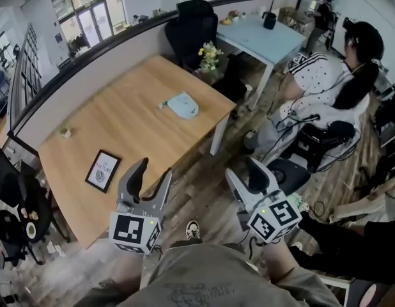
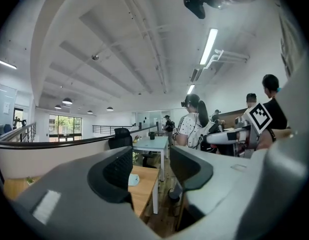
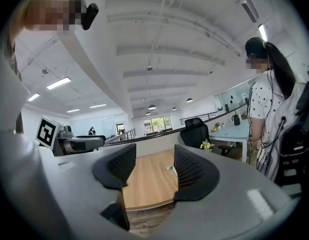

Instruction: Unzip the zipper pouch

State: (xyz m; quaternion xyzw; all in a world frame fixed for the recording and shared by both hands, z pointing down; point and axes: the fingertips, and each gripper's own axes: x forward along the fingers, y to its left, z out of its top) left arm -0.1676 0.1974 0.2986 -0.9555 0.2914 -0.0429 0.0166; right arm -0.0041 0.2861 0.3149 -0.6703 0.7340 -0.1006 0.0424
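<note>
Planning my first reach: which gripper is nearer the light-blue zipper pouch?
Left, by a little. The left gripper hangs open at the wooden table's near edge, short of the zipper pouch; the right gripper, also open, is over the floor, farther aside.

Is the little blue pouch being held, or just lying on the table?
Just lying. The blue pouch rests flat on the wooden table; the left gripper and right gripper are open, empty, away from it.

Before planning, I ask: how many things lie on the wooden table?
3: a light blue pouch near the far right edge, a framed picture near the front, a small object by the left edge. The left gripper may hide more.
</note>
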